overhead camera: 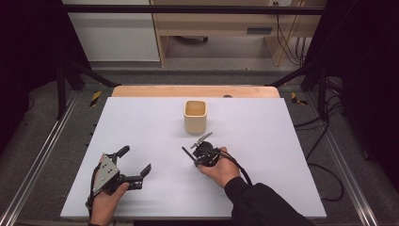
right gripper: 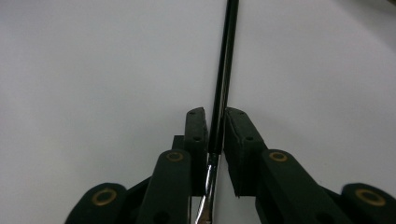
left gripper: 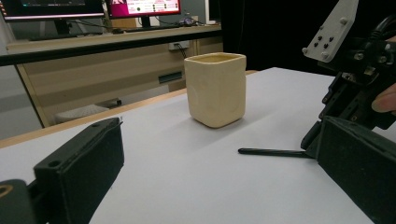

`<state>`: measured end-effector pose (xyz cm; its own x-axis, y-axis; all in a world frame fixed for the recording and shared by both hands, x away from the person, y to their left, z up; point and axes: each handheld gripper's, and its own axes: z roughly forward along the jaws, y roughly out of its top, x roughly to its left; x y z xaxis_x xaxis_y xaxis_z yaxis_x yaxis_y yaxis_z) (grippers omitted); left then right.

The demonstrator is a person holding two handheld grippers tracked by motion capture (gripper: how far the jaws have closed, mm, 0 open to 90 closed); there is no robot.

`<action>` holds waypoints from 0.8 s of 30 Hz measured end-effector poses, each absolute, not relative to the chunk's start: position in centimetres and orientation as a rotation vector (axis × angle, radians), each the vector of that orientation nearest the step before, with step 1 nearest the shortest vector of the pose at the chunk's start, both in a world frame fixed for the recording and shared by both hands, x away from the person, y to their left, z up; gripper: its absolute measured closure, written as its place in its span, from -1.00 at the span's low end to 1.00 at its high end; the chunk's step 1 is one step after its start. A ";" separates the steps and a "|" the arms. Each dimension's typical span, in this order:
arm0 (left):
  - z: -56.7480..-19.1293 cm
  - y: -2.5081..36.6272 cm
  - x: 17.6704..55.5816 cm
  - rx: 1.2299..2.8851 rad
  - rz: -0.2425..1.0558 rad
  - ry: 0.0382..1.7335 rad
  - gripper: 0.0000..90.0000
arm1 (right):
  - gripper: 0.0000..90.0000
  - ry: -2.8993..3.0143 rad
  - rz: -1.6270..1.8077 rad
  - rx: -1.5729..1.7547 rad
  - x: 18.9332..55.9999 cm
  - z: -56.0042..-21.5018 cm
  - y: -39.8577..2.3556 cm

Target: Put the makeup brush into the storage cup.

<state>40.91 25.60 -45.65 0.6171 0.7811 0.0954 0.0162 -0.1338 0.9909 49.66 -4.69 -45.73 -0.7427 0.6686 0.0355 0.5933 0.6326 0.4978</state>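
**Desk:** Starting wide: what lies on the white table (overhead camera: pixel 141 188)?

**Photographer:** Just a cream cup (overhead camera: pixel 195 116), upright past the middle and empty as far as the high view shows. Nearer the person, two hand-held tongs, one on each side.

**Desk:** And the left gripper (overhead camera: pixel 135 160)?

**Photographer:** Spread wide and holding nothing. Parked low over the near left of the table, aimed towards the cup, well apart from it.

**Desk:** The right gripper (right gripper: pixel 215 114)?

**Photographer:** Pressed together on a slim black utensil (right gripper: pixel 226 56), pinching it near the end where a bit of bright metal shows. Sits just in front of the cup, with a gap between. Black shaft pointing out past the jaws, low and about level. Cannot tell whether its far tip touches the table.

**Desk:** How far along, then?

**Photographer:** Early, by the look of it. Grasp made; lift not yet clear. Likely left to do: raising the utensil, carrying it the short way to the cup, tipping it upright and dropping it in. Nothing inside the cup so far.
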 end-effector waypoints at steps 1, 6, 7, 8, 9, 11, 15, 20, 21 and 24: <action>-45.7 25.6 40.9 1.581 0.755 0.684 -0.99 | 0.82 2.699 0.740 1.050 49.7 -45.7 -4.7; -45.6 25.7 41.0 1.574 0.754 0.686 -0.99 | 0.86 2.702 0.729 1.071 49.5 -45.7 -4.5; -45.6 25.7 41.0 1.574 0.754 0.686 -0.99 | 0.86 2.702 0.729 1.071 49.5 -45.7 -4.5; -45.6 25.6 41.0 1.572 0.753 0.685 -0.99 | 0.86 2.703 0.730 1.071 49.5 -45.7 -4.5; -45.6 25.6 41.0 1.577 0.756 0.682 -0.99 | 0.87 2.705 0.731 1.070 49.5 -45.7 -4.5; -45.6 25.6 41.0 1.594 0.763 0.674 -0.99 | 0.87 2.723 0.748 1.065 49.6 -45.6 -4.5; -45.5 25.5 41.0 1.597 0.770 0.672 -0.99 | 0.87 2.736 0.775 1.038 49.6 -45.4 -4.7; -45.4 25.1 40.7 1.624 0.798 0.657 -0.99 | 0.87 2.768 0.765 1.016 49.5 -45.0 -5.2; -45.4 24.8 40.5 1.657 0.835 0.648 -0.99 | 0.87 2.774 0.770 1.003 49.4 -44.7 -5.4; -45.4 24.4 40.4 1.679 0.841 0.632 -0.99 | 0.87 2.777 0.769 0.986 49.5 -43.9 -5.7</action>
<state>40.36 24.37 -45.43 0.6054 0.7675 0.2106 -0.0106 -0.2568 0.9664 49.46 -5.74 -43.92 -0.7862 0.6132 0.0763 0.5651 0.6635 0.4904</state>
